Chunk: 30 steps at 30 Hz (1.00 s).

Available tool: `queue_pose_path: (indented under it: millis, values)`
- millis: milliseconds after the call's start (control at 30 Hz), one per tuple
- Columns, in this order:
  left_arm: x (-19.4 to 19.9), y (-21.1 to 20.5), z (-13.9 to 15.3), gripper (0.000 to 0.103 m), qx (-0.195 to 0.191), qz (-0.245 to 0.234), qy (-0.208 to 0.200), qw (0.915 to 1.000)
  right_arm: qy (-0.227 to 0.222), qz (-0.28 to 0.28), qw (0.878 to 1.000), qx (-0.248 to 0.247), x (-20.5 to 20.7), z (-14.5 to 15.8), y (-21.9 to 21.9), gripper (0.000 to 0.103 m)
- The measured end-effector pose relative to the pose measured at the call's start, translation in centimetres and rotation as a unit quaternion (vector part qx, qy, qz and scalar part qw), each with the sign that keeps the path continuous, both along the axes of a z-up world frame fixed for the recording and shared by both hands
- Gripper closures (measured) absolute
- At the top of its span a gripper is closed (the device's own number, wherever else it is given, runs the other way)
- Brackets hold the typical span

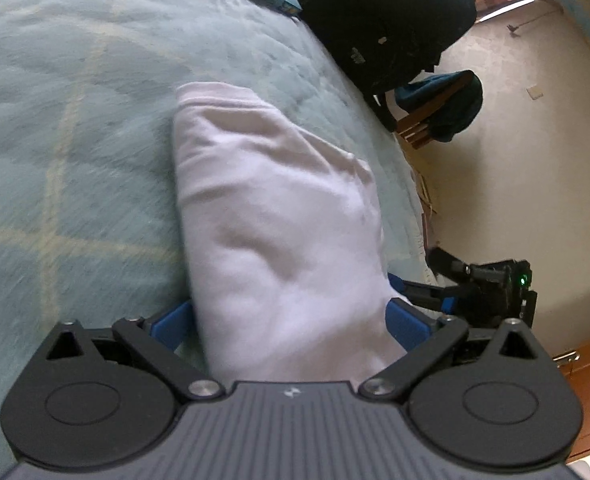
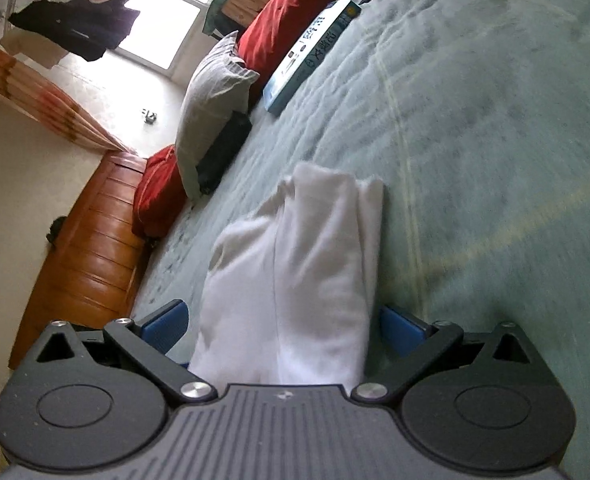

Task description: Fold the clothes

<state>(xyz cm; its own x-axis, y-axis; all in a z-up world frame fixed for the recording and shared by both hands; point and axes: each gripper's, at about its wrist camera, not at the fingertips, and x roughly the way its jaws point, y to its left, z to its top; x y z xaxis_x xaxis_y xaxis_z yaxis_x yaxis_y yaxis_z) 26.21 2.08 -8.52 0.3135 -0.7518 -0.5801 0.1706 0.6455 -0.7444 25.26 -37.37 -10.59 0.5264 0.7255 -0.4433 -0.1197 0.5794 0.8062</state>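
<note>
A pale pink-white folded garment (image 1: pixel 271 208) lies lengthwise on the green quilted bed (image 1: pixel 75 140). My left gripper (image 1: pixel 291 312) stands open, its blue fingers (image 1: pixel 171 320) wide apart on either side of the garment's near end; the cloth hides the fingertips. In the right wrist view the same garment (image 2: pixel 295 272) shows as layered folds, and my right gripper (image 2: pixel 283 320) is also open around its end, blue fingers (image 2: pixel 163 328) spread. In the left wrist view, the right gripper (image 1: pixel 427 294) appears low at the garment's right edge.
A blue book (image 2: pixel 311 56) lies farther up the bed. Red cushions (image 2: pixel 287 28) and a grey pillow (image 2: pixel 211 100) line the wooden headboard (image 2: pixel 91 256). A person in dark clothes (image 1: pixel 387 20) stands at the bed's edge, with pale floor (image 1: pixel 535 140) beyond.
</note>
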Motion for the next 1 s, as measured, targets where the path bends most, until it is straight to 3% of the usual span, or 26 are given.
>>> queue_pose_path:
  millis: [233, 533, 833, 1000]
  values:
    - [2.8, -1.5, -0.4, 0.002, -0.004, 0.012, 0.0, 0.9999, 0.006, 0.001, 1.0, 0.005, 2.7, -0.3, 0.8, 0.0]
    - [-1.3, -0.8, 0.7, 0.001, 0.005, -0.014, -0.001, 0.9999, 0.033, 0.044, 0.998, 0.025, -0.6, -0.1, 1.9, 0.0]
    - [2.4, -1.9, -0.5, 0.001, -0.011, 0.026, 0.0, 0.9996, 0.023, 0.043, 0.997, 0.057, 0.3, -0.8, 1.8, 0.0]
    - [1.4, -1.4, -0.4, 0.001, -0.023, 0.024, -0.008, 0.9994, 0.018, 0.042, 0.996, 0.073, 0.8, -1.2, 1.8, 0.0]
